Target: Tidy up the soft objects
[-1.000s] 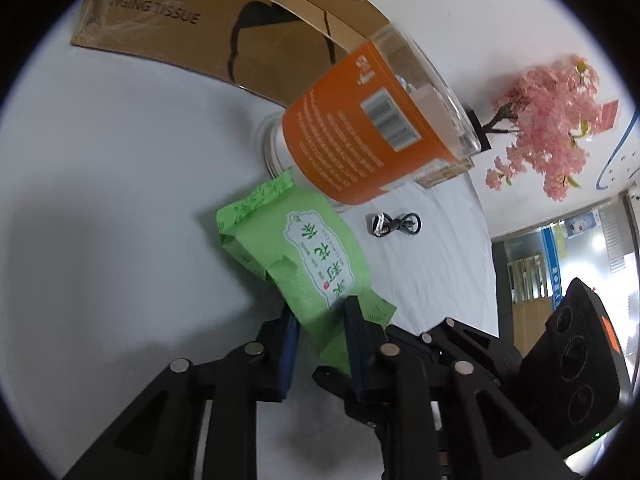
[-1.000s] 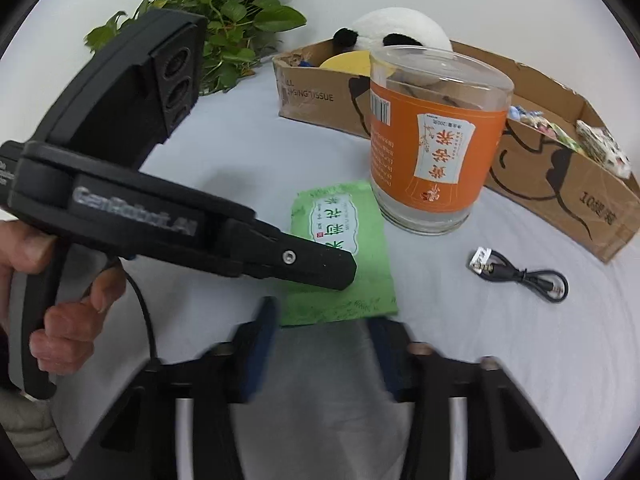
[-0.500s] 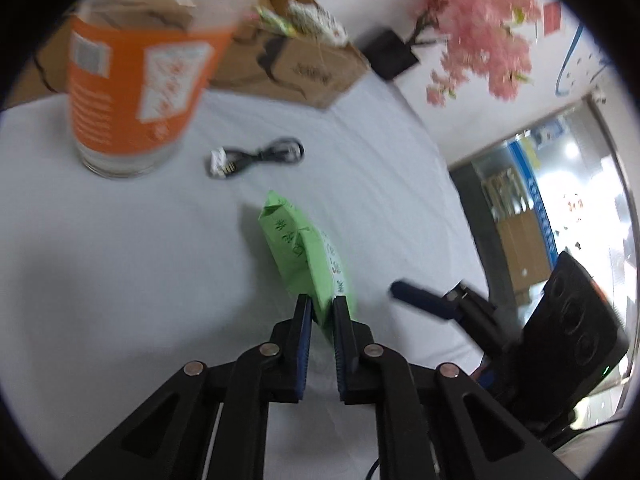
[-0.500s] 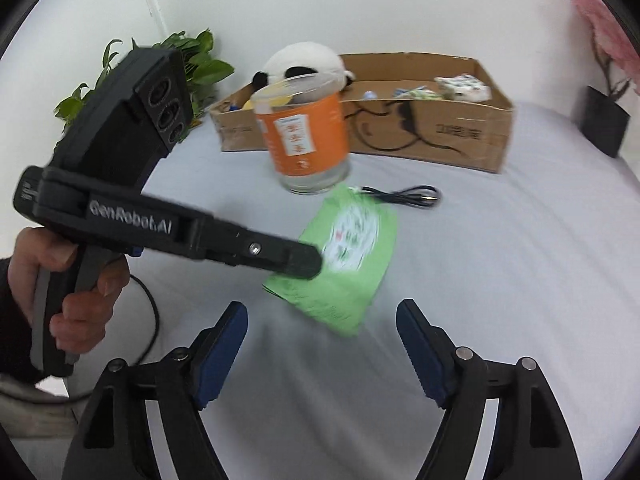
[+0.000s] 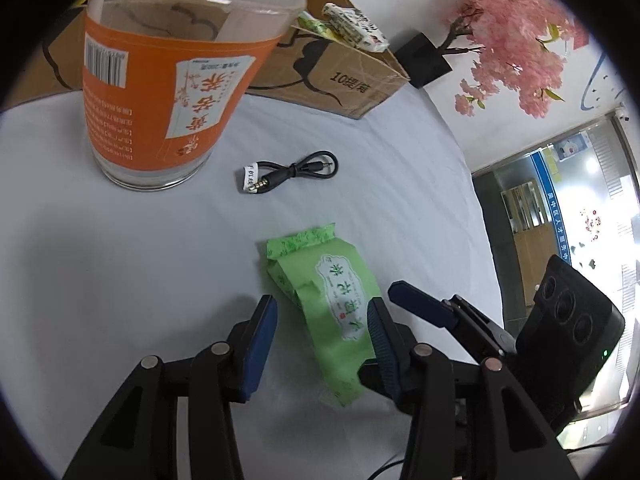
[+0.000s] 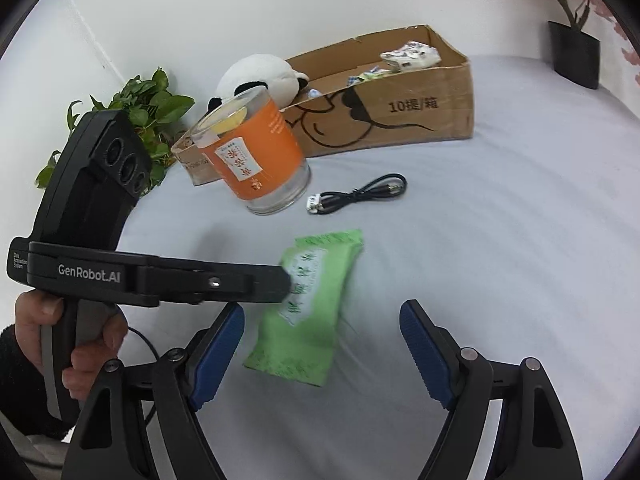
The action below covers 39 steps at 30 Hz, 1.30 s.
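Released since half a second ago, the flat green paper tea packet with a white label [image 5: 326, 312] now lies on the pale grey tablecloth [image 5: 120, 260], where before the left claw was pinching its edge and holding it up on its side. It rests label-up between the blue-padded fingers of the left gripper [image 5: 322, 336], which are now spread apart; the right-hand pad sits just beside the packet's edge, though whether it touches is unclear. In the right wrist view the packet [image 6: 308, 304] looks slightly blurred and lies ahead of the right gripper [image 6: 322, 352], whose fingers are spread wide with nothing between them. The left gripper's black body [image 6: 120, 260], held by a bare hand [image 6: 60, 340], crosses that view, its tip over the packet's near corner.

Beyond the packet a short black audio cable with a white tag [image 5: 292, 170] lies on the cloth. Farther left stands a clear plastic jar with an orange label [image 5: 172, 92]. Behind both sits a brown cardboard box [image 6: 400, 108] holding small wrapped packs [image 6: 408, 56] and a black-and-white panda plush [image 6: 260, 80]. A pink blossom tree in a black pot [image 5: 516, 40] stands to the right, and a green leafy plant [image 6: 148, 108] to the left
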### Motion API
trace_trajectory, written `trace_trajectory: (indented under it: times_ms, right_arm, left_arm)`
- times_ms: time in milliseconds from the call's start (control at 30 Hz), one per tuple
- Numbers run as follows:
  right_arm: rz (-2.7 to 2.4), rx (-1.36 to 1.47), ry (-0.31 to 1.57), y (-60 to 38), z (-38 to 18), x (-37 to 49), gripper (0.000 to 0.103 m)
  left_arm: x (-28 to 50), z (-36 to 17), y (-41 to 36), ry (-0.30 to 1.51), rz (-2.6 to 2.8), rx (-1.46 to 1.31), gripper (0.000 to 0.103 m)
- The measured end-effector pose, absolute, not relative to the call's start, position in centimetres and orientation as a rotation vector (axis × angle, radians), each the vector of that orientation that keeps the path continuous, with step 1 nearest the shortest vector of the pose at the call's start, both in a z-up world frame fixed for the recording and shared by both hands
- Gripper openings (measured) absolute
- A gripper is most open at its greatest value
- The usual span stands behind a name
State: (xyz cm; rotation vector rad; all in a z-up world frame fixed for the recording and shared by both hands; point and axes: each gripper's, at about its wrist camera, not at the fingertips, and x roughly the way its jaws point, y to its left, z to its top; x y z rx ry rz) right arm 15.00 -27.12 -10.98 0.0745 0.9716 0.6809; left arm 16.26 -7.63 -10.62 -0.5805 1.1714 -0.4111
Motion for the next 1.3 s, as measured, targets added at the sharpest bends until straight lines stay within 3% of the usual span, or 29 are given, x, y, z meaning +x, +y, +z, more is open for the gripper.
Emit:
trace_trajectory:
  times_ms: [133,267,600,900,1167,1300]
  right_arm:
    - [0.672,0.037,1.043,-25.2,-12.4,15.4,0.055]
    - [0.635,0.003,1.019,-24.7,-12.2,15.5,0.045]
    - [0.439,-0.076,0.802,-29.1,-8.7,19.1,0.04]
    - [0.455,-0.194,0.504,-29.0,-3.5,26.9,0.04]
    - [0.647,-0.142,0.589,-24.2,-4.1,36.1,0.04]
    - [0.686,-0.105,0.648,-22.5,-4.7,38.6,0.048]
  left_arm:
    - [16.8,-11.4,-8.1,1.184,-0.457,-0.601,0.025]
    - [17.4,-10.6,-9.5,1.149,-0.464,-0.534,0.022]
    - [23.2,-6.1,-15.3,0.964,-0.561,-0.399,0.022]
    - [30.3,-1.0,-13.2,0.739,-0.439,-0.489,0.022]
    - [35.3,-2.1,-7.0,0.839,-0.214,-0.698,0.023]
    - [36.4,-2.6,-5.2,0.894,-0.169,-0.744,0.038]
